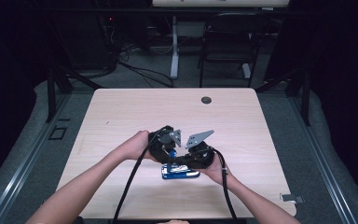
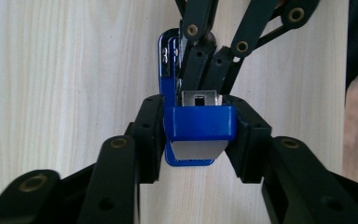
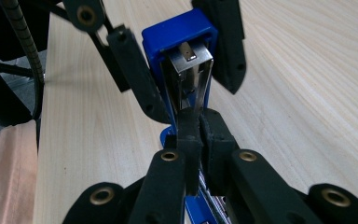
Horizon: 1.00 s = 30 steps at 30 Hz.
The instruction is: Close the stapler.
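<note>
- A person sits at a pale wooden worktop [image 1: 121, 116] and holds a hand-held gripper in each hand, the two meeting near the front middle of the worktop.
- Between them is a blue stapler [image 1: 181, 172] with its top swung open, so the blue cover stands up and the silver metal staple channel [image 3: 191, 74] shows inside.
- The left hand-held gripper [image 2: 199, 126] pinches the raised blue cover of the stapler from both sides, its black jaws pressed against the cover's flanks.
- The blue base of the stapler lies flat on the worktop directly beyond and below that hand-held gripper.
- The right hand-held gripper [image 3: 199, 130] has its jaws pressed close together on a thin silver metal part of the stapler's inside, just in front of its own tips.
- From the right hand-held gripper, the upright blue cover stands straight ahead, with the left one's black jaws on either side of it.
- In the high view the left hand-held gripper [image 1: 167, 140] and the right hand-held gripper [image 1: 196, 154] sit almost touching, right above the stapler.
- A black cable trails from each hand-held gripper back toward the person.
</note>
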Motion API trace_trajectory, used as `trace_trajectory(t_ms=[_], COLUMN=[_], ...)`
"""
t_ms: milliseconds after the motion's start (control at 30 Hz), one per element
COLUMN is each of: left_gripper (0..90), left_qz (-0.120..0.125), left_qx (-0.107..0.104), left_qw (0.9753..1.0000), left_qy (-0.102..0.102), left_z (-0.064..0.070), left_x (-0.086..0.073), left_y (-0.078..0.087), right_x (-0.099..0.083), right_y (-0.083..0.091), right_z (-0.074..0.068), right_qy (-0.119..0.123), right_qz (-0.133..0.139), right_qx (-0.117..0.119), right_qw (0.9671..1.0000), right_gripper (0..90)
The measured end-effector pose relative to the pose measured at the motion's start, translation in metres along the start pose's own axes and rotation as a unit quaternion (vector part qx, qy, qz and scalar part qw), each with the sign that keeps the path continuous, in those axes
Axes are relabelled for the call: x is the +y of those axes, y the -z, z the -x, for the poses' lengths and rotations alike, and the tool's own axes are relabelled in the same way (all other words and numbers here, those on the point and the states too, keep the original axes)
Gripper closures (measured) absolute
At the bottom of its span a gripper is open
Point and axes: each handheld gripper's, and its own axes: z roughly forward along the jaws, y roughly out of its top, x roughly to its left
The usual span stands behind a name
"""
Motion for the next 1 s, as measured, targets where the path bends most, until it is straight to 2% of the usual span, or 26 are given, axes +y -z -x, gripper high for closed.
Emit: trace_trajectory(t_ms=[267, 333, 400, 533, 600, 667, 700, 867, 1000], left_gripper=[50.5, 50.4, 52.3, 63.5, 65.4, 65.5, 65.6, 65.8, 65.9], left_qz=[0.037, 0.039, 0.038, 0.045, 0.053, 0.057, 0.056, 0.055, 0.052], left_qx=[0.007, 0.005, 0.003, 0.002, 0.002, 0.004, 0.0, 0.006, 0.006], left_qw=[0.9986, 0.9984, 0.9983, 0.9978, 0.9973, 0.9971, 0.9972, 0.9974, 0.9978], left_qy=[0.038, 0.04, 0.045, 0.049, 0.05, 0.051, 0.05, 0.045, 0.041], left_z=[0.0, 0.0, 0.001, 0.004, 0.005, 0.005, 0.004, 0.005, 0.004], left_x=[-0.018, -0.021, -0.026, -0.032, -0.032, -0.03, -0.029, -0.021, -0.014], left_y=[0.006, 0.006, 0.004, -0.004, -0.007, -0.009, -0.01, -0.017, -0.025], right_x=[0.0, -0.001, -0.001, -0.002, -0.003, -0.004, -0.005, -0.009, -0.015], right_y=[0.001, 0.003, 0.004, 0.009, 0.013, 0.014, 0.015, 0.02, 0.029], right_z=[0.002, 0.003, 0.004, 0.006, 0.008, 0.01, 0.01, 0.011, 0.013], right_qy=[0.002, 0.0, -0.002, -0.007, -0.013, -0.016, -0.02, -0.031, -0.041], right_qz=[-0.006, -0.006, -0.007, -0.016, -0.019, -0.019, -0.022, -0.036, -0.051], right_qx=[-0.002, -0.002, -0.004, -0.016, -0.03, -0.032, -0.038, -0.054, -0.077], right_qw=[1.0, 1.0, 1.0, 0.9997, 0.9993, 0.9992, 0.9988, 0.9974, 0.9949], right_gripper=[86.8, 86.8, 86.7, 86.5, 86.5, 86.5, 86.5, 85.6, 85.4])
